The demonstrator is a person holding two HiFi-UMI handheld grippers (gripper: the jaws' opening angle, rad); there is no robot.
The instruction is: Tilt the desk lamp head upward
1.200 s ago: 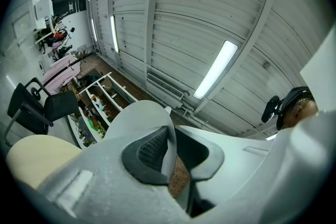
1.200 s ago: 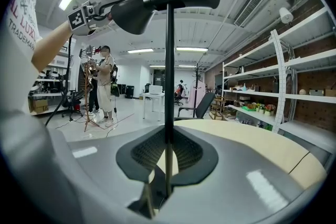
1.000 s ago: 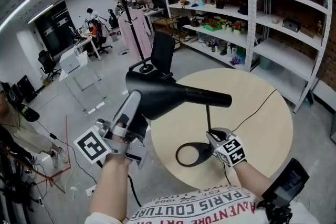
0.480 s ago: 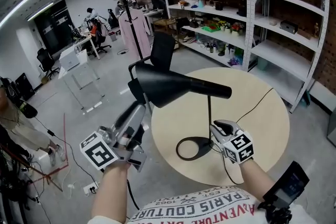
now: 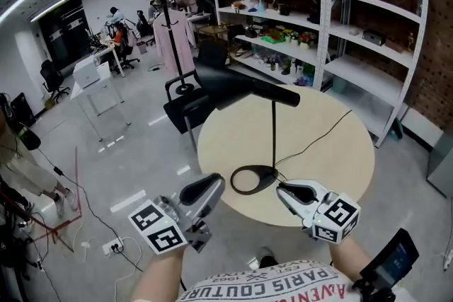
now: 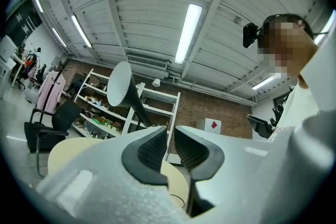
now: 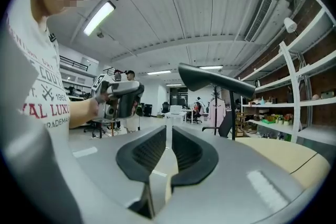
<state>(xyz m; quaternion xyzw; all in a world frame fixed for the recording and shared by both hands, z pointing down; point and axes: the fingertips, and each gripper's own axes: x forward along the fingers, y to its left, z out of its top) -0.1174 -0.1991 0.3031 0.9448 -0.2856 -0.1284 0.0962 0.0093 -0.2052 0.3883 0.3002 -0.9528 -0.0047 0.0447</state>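
The black desk lamp stands on the round beige table (image 5: 347, 173). Its cone head (image 5: 225, 83) is held high on a thin stem (image 5: 274, 138) over a ring base (image 5: 253, 179). The head also shows in the left gripper view (image 6: 123, 84) and the right gripper view (image 7: 210, 78). My left gripper (image 5: 212, 184) is low, off the table's near left edge and well below the head. My right gripper (image 5: 282, 189) is just right of the base, apart from it. Both grippers' jaws are closing, a narrow gap still between the pads and nothing in it.
A black cable (image 5: 325, 134) runs from the lamp across the table to the far right. A black office chair (image 5: 185, 106) stands beyond the table's left side. White shelving (image 5: 354, 25) lines the right wall. A coat rack (image 5: 170, 25) stands behind.
Both grippers have dropped down and back toward me. The left one has come away from the lamp head, the right one from the foot of the stem.
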